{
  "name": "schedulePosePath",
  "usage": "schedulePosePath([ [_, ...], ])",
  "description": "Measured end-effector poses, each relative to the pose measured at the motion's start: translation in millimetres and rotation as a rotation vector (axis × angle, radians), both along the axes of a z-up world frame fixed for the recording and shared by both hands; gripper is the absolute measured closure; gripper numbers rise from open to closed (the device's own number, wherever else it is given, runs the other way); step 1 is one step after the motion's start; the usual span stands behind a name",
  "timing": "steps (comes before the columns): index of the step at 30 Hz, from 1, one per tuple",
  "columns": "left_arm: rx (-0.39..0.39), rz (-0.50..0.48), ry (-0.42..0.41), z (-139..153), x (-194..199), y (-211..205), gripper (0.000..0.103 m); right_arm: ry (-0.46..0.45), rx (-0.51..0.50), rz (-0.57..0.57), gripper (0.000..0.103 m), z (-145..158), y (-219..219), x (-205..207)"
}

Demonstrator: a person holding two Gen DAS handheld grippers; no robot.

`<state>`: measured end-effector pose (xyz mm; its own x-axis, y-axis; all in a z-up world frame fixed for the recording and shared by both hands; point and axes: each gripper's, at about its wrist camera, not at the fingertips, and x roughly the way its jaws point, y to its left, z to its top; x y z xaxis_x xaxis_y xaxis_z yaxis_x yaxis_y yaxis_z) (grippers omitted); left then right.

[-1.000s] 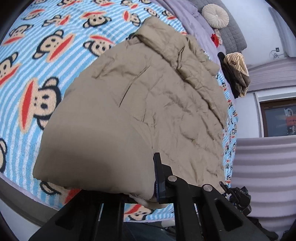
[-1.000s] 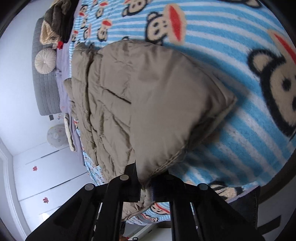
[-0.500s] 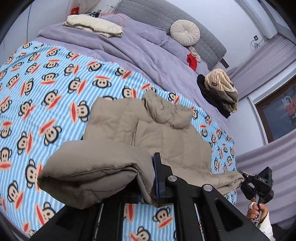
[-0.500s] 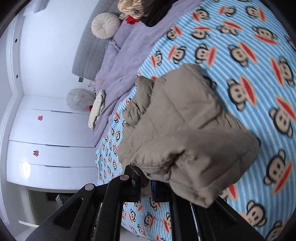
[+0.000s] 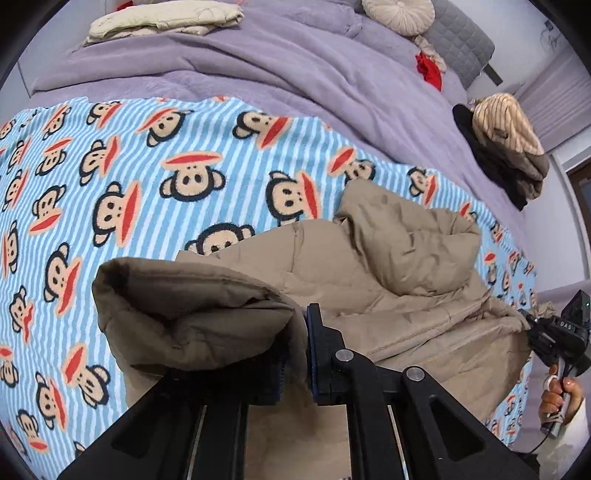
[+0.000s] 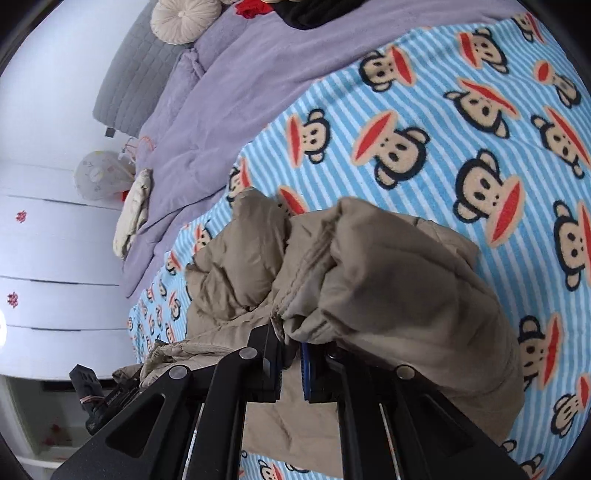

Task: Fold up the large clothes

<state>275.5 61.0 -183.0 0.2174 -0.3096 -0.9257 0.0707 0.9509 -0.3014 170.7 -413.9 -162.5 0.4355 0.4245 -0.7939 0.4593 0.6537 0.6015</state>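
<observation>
A khaki padded jacket [image 5: 388,280] lies on the blue striped monkey blanket [image 5: 147,177], its hood end bunched toward the purple duvet. My left gripper [image 5: 295,343] is shut on one lifted corner of the jacket's bottom edge, which curls over the fingers. In the right wrist view the same jacket [image 6: 406,295] drapes over my right gripper [image 6: 291,354], shut on the other corner. The right gripper [image 5: 554,332] also shows at the far right of the left wrist view, held by a hand. The left gripper [image 6: 110,391] appears low left in the right wrist view.
A purple duvet [image 5: 295,74] covers the far half of the bed. On it lie a folded cream garment [image 5: 162,18], a round cushion [image 5: 395,11] and a pile of dark and striped clothes [image 5: 506,144]. White drawers [image 6: 55,258] stand beside the bed.
Both grippers have lifted the jacket's bottom edge and carried it toward the hood end. The jacket, flat a second ago, now doubles over itself.
</observation>
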Motion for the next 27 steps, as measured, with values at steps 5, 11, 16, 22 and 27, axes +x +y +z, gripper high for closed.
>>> schedulePosePath([
  [5, 0.047, -0.035, 0.028, -41.5, 20.5, -12.5, 0.091, 0.043, 0.009, -0.063, 0.095, -42.6, -3.4, 14.3],
  [11, 0.015, -0.003, 0.007, -32.7, 18.2, -2.1, 0.072, 0.049, -0.012, -0.070, 0.095, -59.2, -2.0, 26.5],
  [16, 0.106, -0.054, -0.127, 12.1, -7.5, 7.6, 0.007, 0.050, -0.022, -0.042, 0.092, -43.8, -1.4, 23.0],
  [22, 0.176, -0.105, -0.189, 30.8, -7.8, 9.2, 0.037, -0.007, -0.113, 0.052, 0.029, 4.2, -1.0, 14.1],
  [27, 0.209, -0.067, -0.138, -5.8, 6.0, 12.3, 0.058, -0.044, -0.244, 0.141, 0.075, 31.9, 5.1, -7.0],
])
